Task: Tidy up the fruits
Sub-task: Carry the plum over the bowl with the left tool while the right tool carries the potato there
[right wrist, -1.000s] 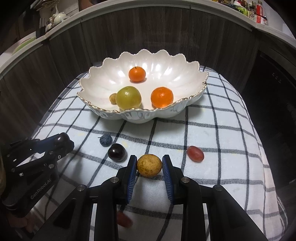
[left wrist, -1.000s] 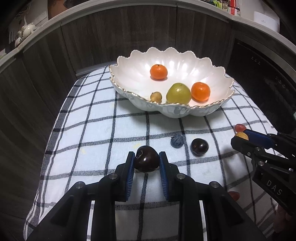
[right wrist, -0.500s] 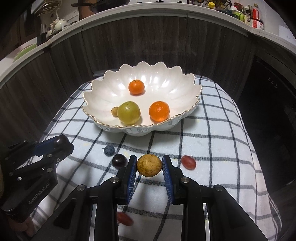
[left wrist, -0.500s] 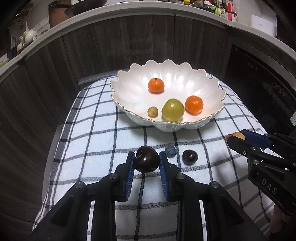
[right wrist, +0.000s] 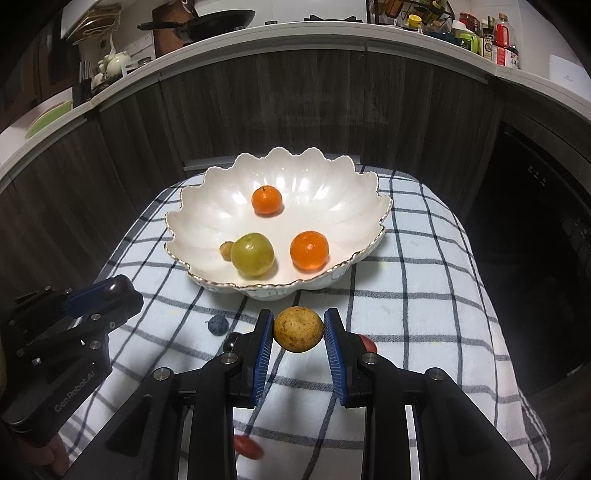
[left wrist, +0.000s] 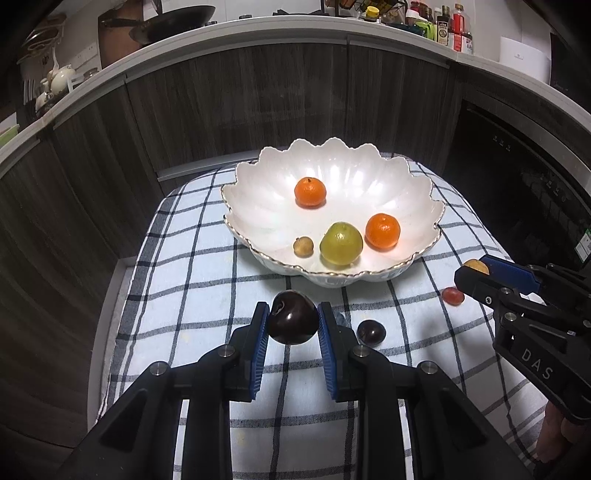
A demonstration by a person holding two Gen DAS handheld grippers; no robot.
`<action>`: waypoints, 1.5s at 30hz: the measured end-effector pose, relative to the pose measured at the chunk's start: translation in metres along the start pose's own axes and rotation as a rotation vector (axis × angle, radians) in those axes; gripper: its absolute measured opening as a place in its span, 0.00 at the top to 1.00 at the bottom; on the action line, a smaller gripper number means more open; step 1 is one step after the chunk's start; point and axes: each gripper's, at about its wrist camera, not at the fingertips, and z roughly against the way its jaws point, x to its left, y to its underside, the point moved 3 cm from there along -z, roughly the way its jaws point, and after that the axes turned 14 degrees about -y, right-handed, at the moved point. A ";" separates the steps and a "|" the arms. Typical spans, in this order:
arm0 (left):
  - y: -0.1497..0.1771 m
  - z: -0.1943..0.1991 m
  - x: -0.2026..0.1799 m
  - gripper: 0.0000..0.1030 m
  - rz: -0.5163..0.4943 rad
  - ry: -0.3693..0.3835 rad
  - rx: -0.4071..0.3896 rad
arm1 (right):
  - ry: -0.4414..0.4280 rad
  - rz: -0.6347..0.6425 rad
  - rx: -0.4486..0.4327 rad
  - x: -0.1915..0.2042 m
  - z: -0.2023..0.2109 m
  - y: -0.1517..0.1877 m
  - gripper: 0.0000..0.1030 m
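Observation:
My left gripper (left wrist: 292,325) is shut on a dark plum (left wrist: 292,322), held above the checked cloth in front of the white scalloped bowl (left wrist: 424,206). My right gripper (right wrist: 298,330) is shut on a round yellow-brown fruit (right wrist: 298,328), also raised before the bowl (right wrist: 207,184). The bowl holds two oranges (left wrist: 310,191) (left wrist: 382,230), a green fruit (left wrist: 340,243) and a small tan fruit (left wrist: 303,245). On the cloth lie a dark grape (left wrist: 371,331), a blueberry (right wrist: 218,325) and red grapes (left wrist: 453,295) (right wrist: 248,446). Each gripper shows in the other's view (left wrist: 476,273) (right wrist: 118,291).
The checked cloth (left wrist: 192,280) covers a small table with its edges dropping off left and right. Dark wood cabinet fronts (left wrist: 258,103) stand behind, under a counter with bottles (right wrist: 498,37) and a pan (right wrist: 207,22). A dark appliance (right wrist: 535,206) is at the right.
Both grippers have risen and drawn back with their fruits; the bowl and table look smaller and farther. The loose fruits on the cloth have not moved.

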 end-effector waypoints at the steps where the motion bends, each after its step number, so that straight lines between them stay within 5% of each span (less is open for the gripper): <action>1: -0.001 0.001 0.000 0.74 0.001 0.000 -0.002 | 0.000 0.000 -0.001 0.000 0.000 -0.001 0.71; 45: -0.083 -0.025 -0.002 0.74 0.028 -0.004 -0.053 | 0.037 0.009 -0.069 -0.028 -0.014 -0.078 0.71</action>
